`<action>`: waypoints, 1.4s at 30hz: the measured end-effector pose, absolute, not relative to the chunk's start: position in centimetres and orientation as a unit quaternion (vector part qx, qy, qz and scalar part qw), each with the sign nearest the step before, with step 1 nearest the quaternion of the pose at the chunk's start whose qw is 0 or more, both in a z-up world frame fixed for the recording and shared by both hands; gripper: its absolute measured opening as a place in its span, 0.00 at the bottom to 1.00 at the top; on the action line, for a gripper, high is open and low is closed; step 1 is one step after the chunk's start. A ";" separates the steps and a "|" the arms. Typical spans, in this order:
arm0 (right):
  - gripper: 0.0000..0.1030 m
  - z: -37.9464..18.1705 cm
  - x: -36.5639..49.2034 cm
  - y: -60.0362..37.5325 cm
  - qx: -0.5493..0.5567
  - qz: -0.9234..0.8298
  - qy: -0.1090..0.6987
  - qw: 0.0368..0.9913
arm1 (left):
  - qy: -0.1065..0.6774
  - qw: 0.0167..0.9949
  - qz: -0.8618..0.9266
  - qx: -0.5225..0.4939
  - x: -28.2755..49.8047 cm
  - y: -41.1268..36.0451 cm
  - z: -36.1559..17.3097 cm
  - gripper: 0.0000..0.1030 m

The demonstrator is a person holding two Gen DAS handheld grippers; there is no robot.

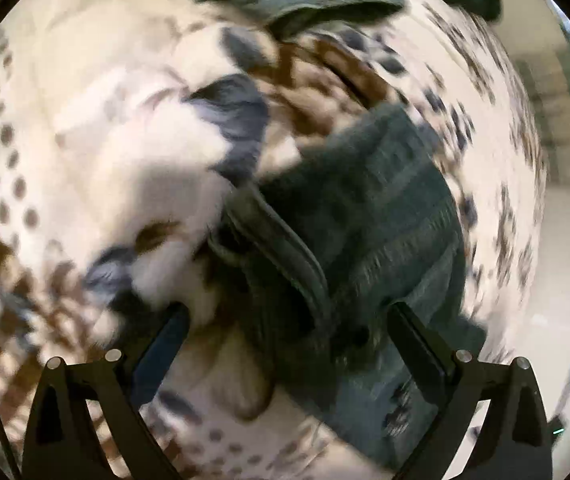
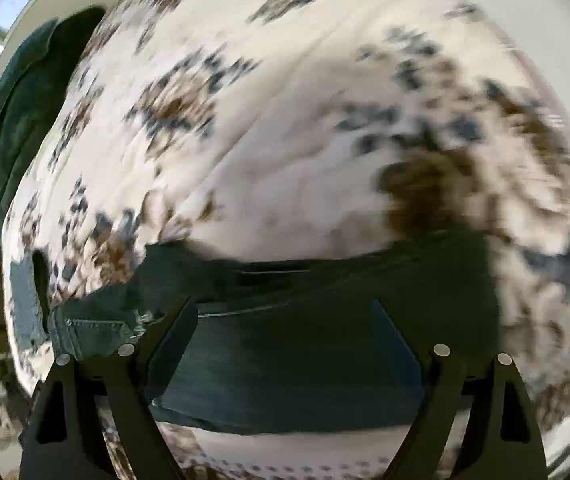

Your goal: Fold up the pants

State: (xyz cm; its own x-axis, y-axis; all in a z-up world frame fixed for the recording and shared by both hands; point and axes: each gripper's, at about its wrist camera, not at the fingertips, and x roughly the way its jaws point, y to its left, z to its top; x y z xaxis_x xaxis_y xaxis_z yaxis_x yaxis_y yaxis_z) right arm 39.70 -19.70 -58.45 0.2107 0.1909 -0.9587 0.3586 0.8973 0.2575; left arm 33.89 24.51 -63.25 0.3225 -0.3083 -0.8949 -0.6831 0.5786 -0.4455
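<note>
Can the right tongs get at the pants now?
Probably yes: the right tongs are open above the pants, which lie flat on the blanket, and nothing is in between.

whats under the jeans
The dark jeans lie on a white bedspread with brown and blue patches. What the bedspread covers beneath them cannot be seen.

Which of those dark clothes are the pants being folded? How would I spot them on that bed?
Start with the bedspread, white with brown and grey-blue blotches, that fills the view. The pants are the dark teal denim lying flat across it right below the open right claw. Unlike the other dark green cloth bunched at the bed's far edge, they show a stitched seam and a rivet.
</note>
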 end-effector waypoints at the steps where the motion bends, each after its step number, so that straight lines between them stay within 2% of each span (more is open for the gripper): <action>1: 0.87 -59.6 40.5 -19.1 0.226 -0.042 0.633 0.739 | 0.556 0.674 0.135 -0.468 34.0 25.0 -64.2 0.98; 6: 0.86 -64.5 43.3 -16.9 0.193 -0.023 0.660 0.725 | 0.498 0.645 0.136 -0.563 34.1 26.8 -66.2 0.98; 13: 0.86 -65.3 43.4 -16.5 0.181 -0.010 0.659 0.730 | 0.436 0.644 0.111 -0.620 32.8 28.4 -67.7 0.97; 15: 0.86 -65.2 43.3 -16.3 0.174 -0.005 0.660 0.730 | 0.436 0.656 0.116 -0.605 32.7 28.1 -66.9 0.82; 17: 0.86 -65.1 43.3 -16.3 0.174 -0.003 0.659 0.731 | 0.431 0.674 0.121 -0.588 32.4 27.7 -65.2 0.58; 18: 0.86 -65.0 43.2 -16.4 0.175 -0.002 0.659 0.732 | 0.425 0.688 0.124 -0.575 32.1 27.4 -64.2 0.50; 19: 0.86 -65.1 43.3 -16.4 0.176 -0.001 0.659 0.732 | 0.414 0.706 0.119 -0.562 32.0 27.0 -63.0 0.36; 23: 0.86 -65.0 43.1 -16.6 0.179 0.003 0.657 0.732 | 0.406 0.725 0.109 -0.545 32.8 26.0 -62.3 0.38; 26: 0.86 -65.1 43.0 -16.7 0.182 0.003 0.657 0.732 | 0.420 0.681 0.120 -0.588 33.7 27.1 -65.8 0.56; 28: 0.86 -65.0 43.0 -16.8 0.185 0.004 0.657 0.730 | 0.420 0.653 0.109 -0.621 33.8 27.9 -67.9 0.61; 30: 0.86 -64.9 43.0 -16.9 0.190 0.005 0.656 0.730 | 0.423 0.654 0.104 -0.619 34.3 28.1 -68.1 0.61; 31: 0.86 -64.9 43.0 -17.0 0.191 0.005 0.657 0.730 | 0.425 0.665 0.103 -0.605 34.6 27.9 -67.5 0.59; 32: 0.86 -65.0 43.0 -17.0 0.191 0.006 0.656 0.730 | 0.425 0.677 0.101 -0.592 34.7 27.6 -66.9 0.48; 34: 0.86 -65.0 42.9 -17.0 0.191 0.008 0.656 0.731 | 0.421 0.699 0.089 -0.571 34.8 27.1 -65.4 0.34; 35: 0.86 -64.9 42.9 -17.0 0.192 0.010 0.655 0.731 | 0.421 0.710 0.087 -0.558 34.9 26.7 -64.5 0.31; 42: 0.86 -63.3 41.9 -18.9 0.227 0.012 0.636 0.737 | 0.391 0.783 0.003 -0.483 36.5 21.3 -55.7 0.27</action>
State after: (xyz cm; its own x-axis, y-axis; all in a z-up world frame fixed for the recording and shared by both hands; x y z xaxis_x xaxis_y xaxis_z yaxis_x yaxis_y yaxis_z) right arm 41.86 -18.95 -63.26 0.1903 0.3074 -0.9323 0.2714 0.8962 0.3509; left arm 36.52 21.32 -55.74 0.6938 -0.3727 -0.6162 -0.3831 0.5336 -0.7540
